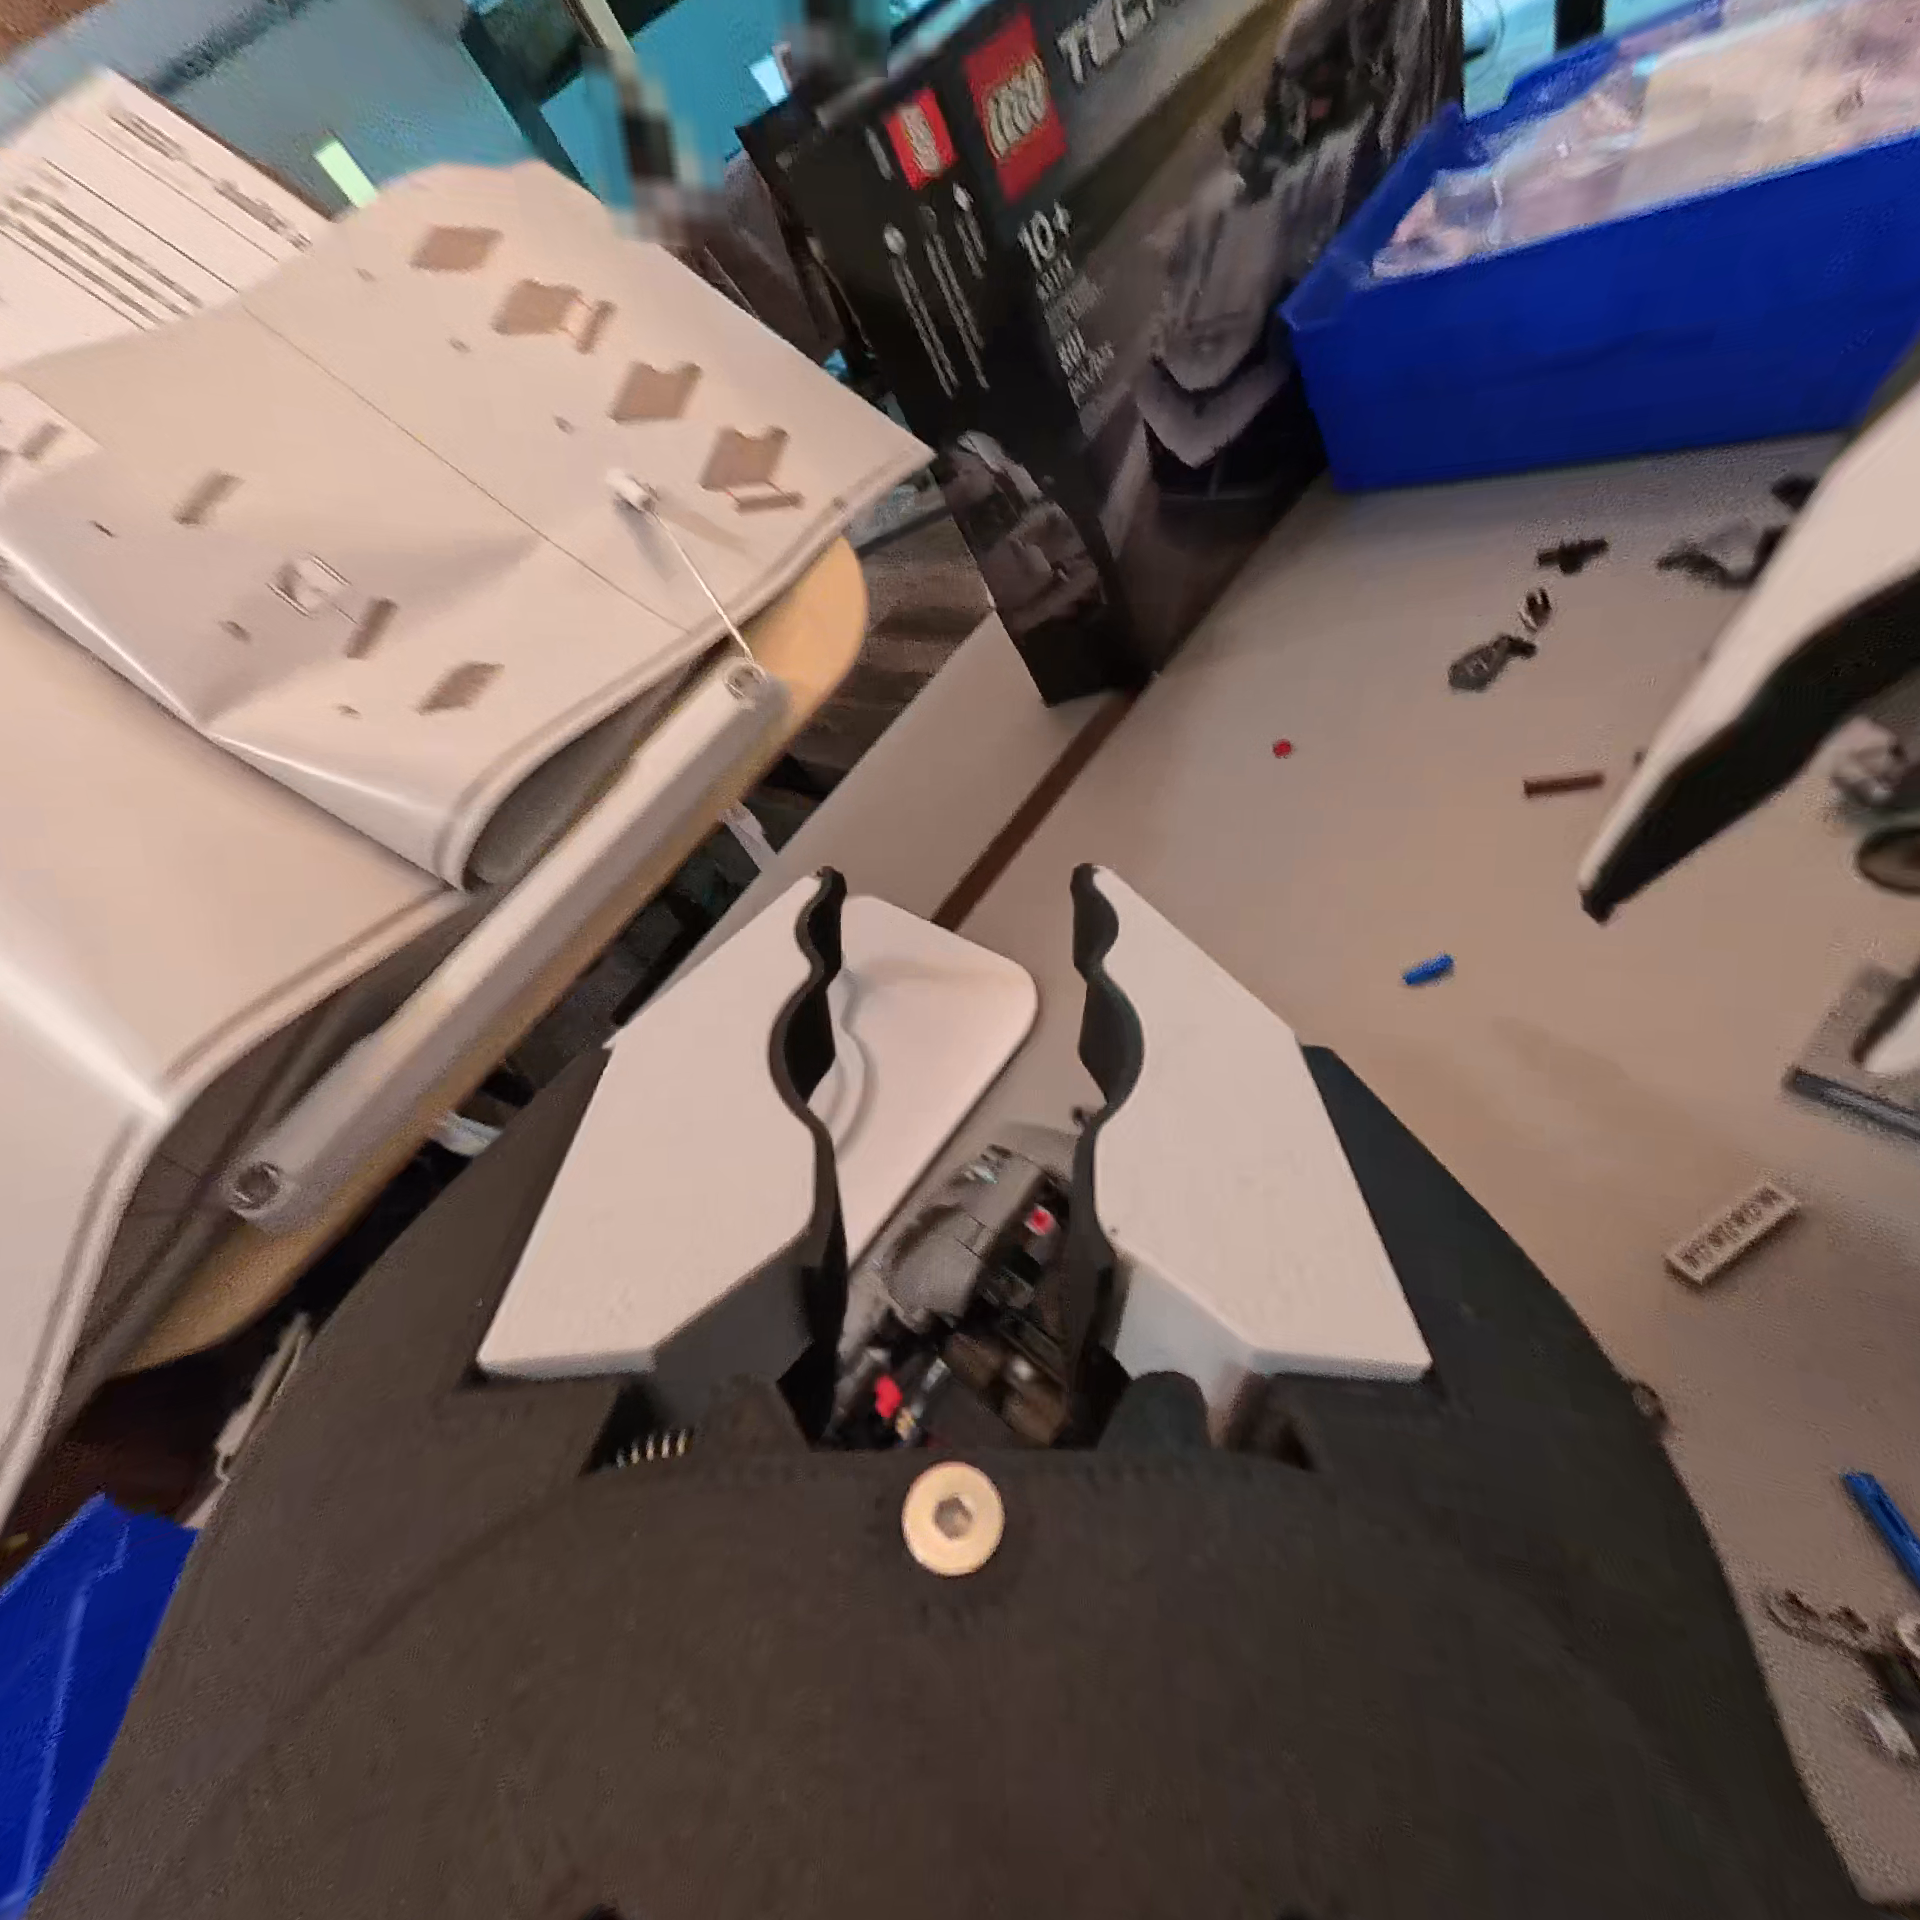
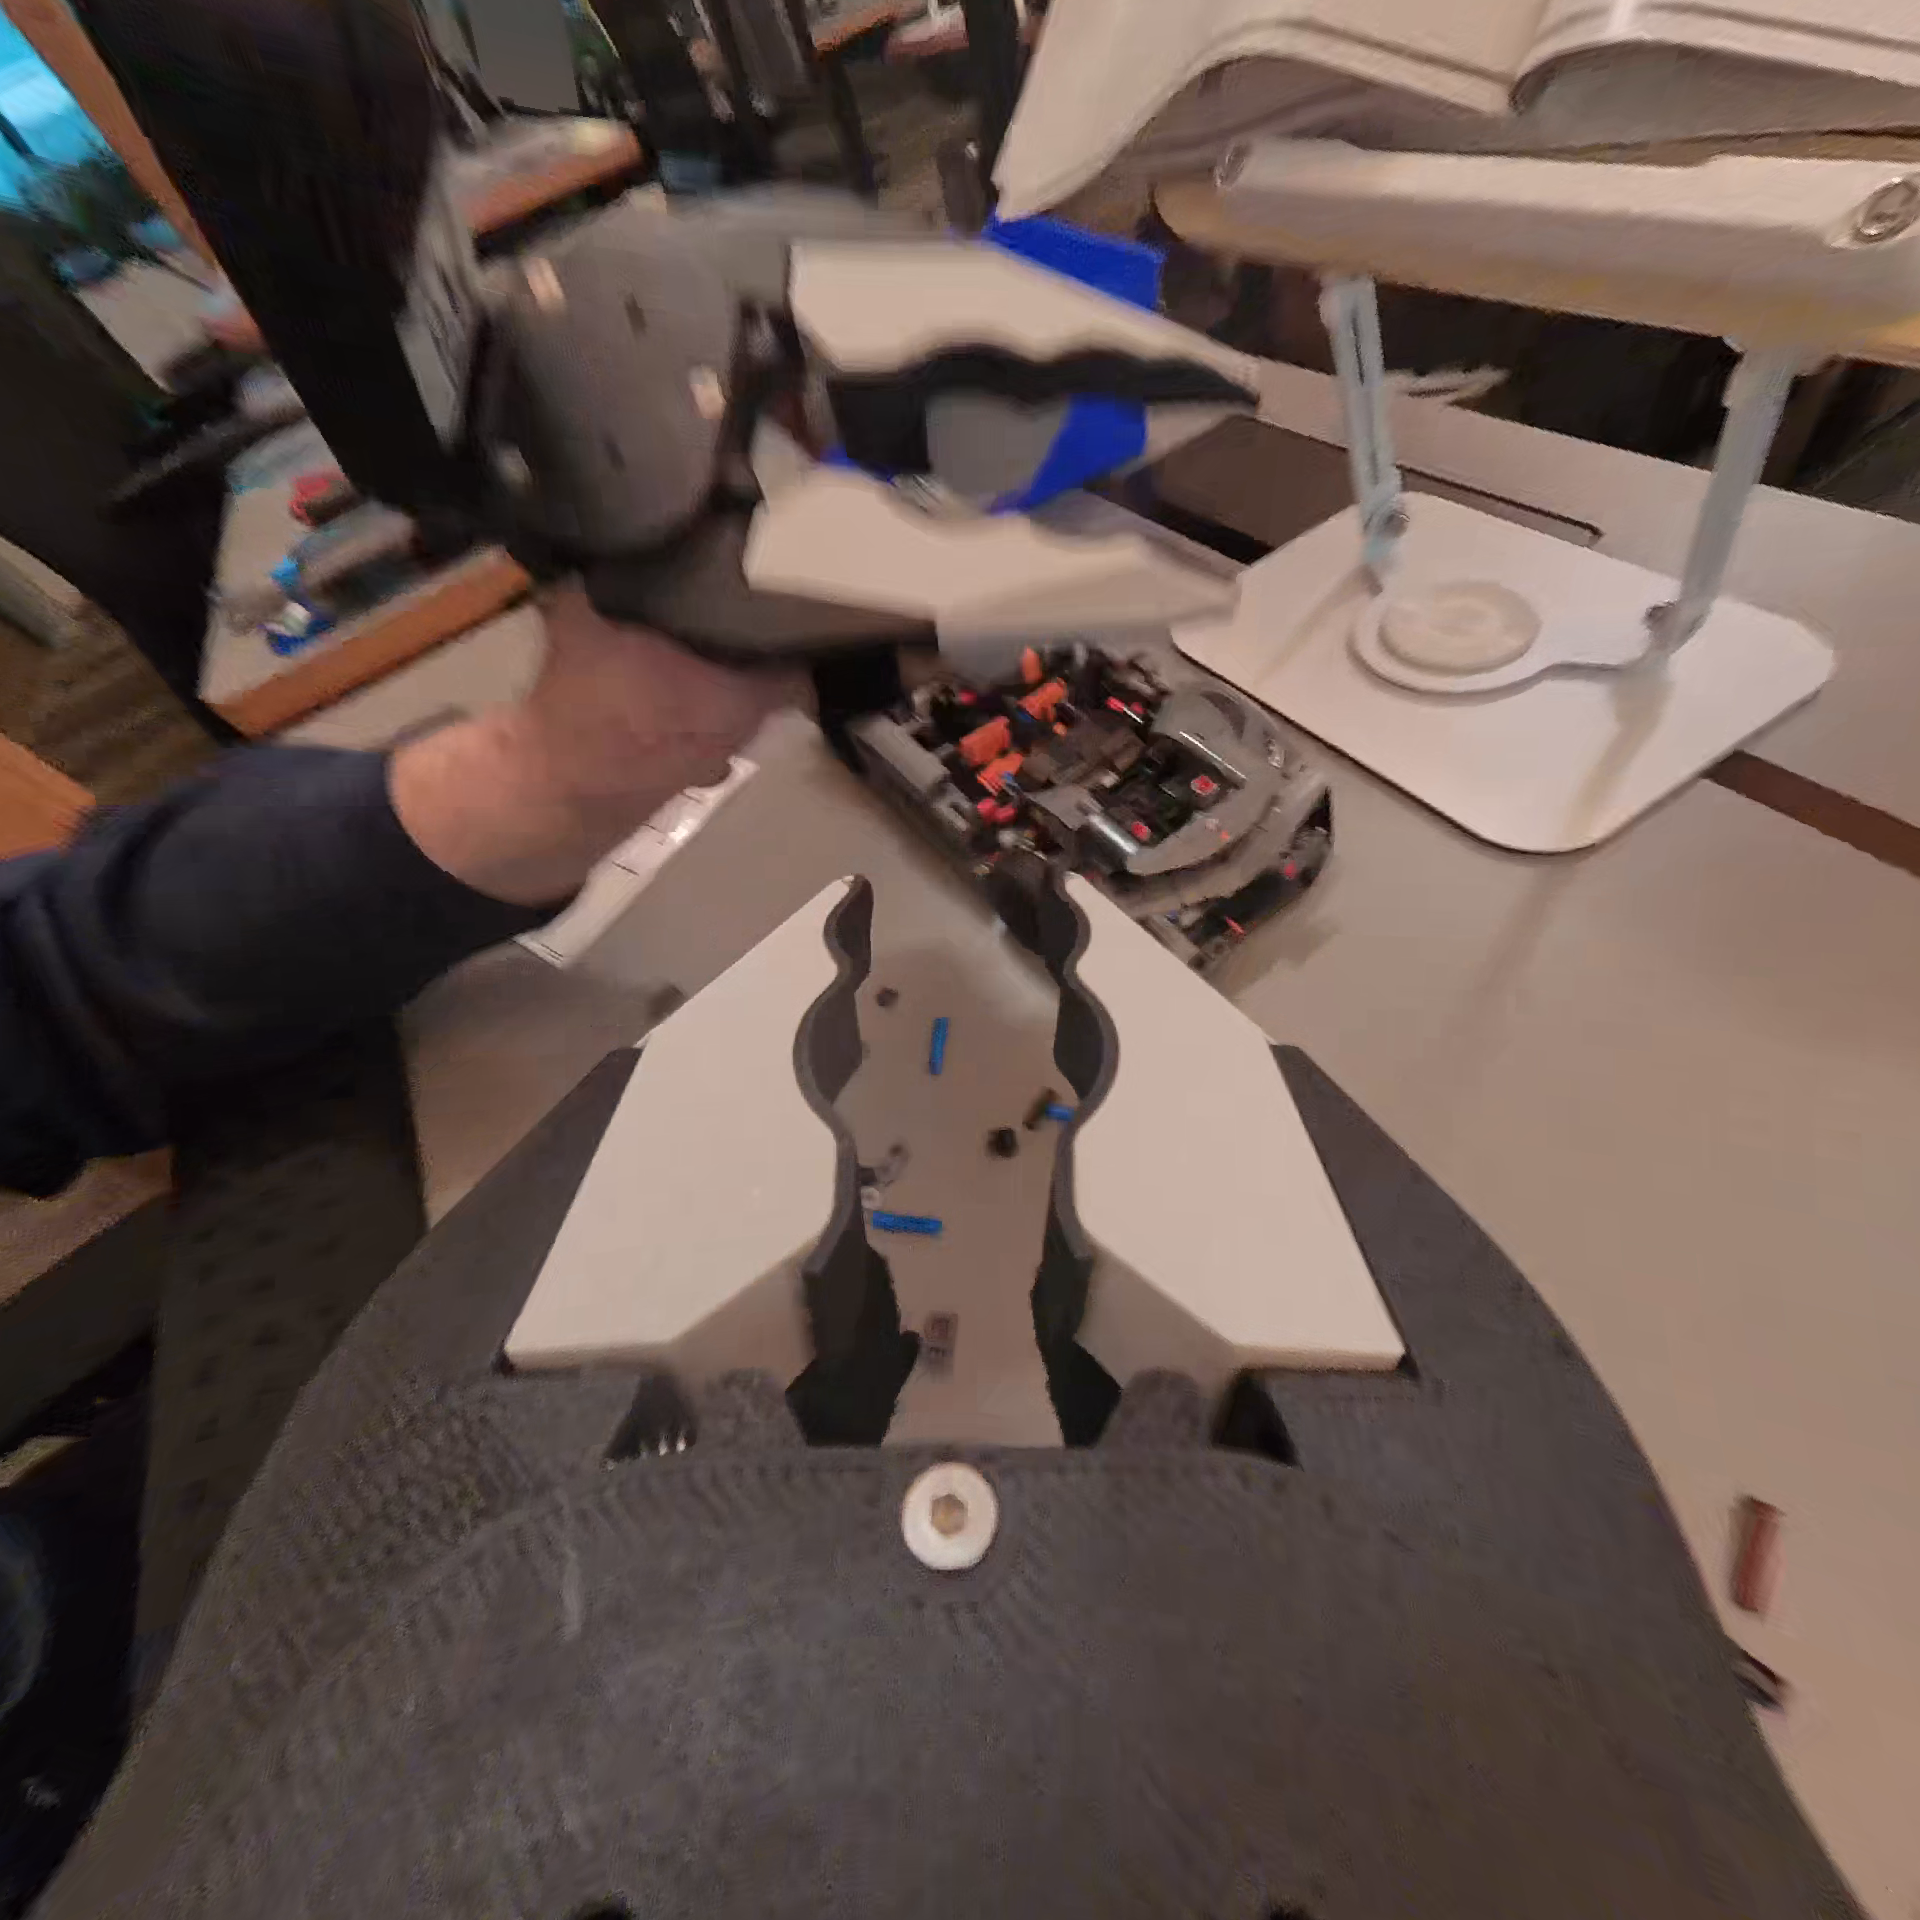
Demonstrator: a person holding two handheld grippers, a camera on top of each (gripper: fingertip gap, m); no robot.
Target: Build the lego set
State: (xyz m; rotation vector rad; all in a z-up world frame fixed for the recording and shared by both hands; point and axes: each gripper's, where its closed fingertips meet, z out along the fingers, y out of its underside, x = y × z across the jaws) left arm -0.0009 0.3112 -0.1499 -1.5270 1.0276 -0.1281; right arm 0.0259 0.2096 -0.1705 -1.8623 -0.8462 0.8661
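The left gripper hangs over the grey model, jaws parted and empty. The right gripper hovers above the worktop, its jaws likewise parted and holding nothing, loose blue pins beneath. From the right wrist view, the model lies at 12 o'clock, beside the stand.

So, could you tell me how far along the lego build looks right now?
Partly done: a grey model stands assembled on the table. In hand: nothing; the left gripper and right gripper are open and empty. Left: loose blue pins and other pieces still lie unused.
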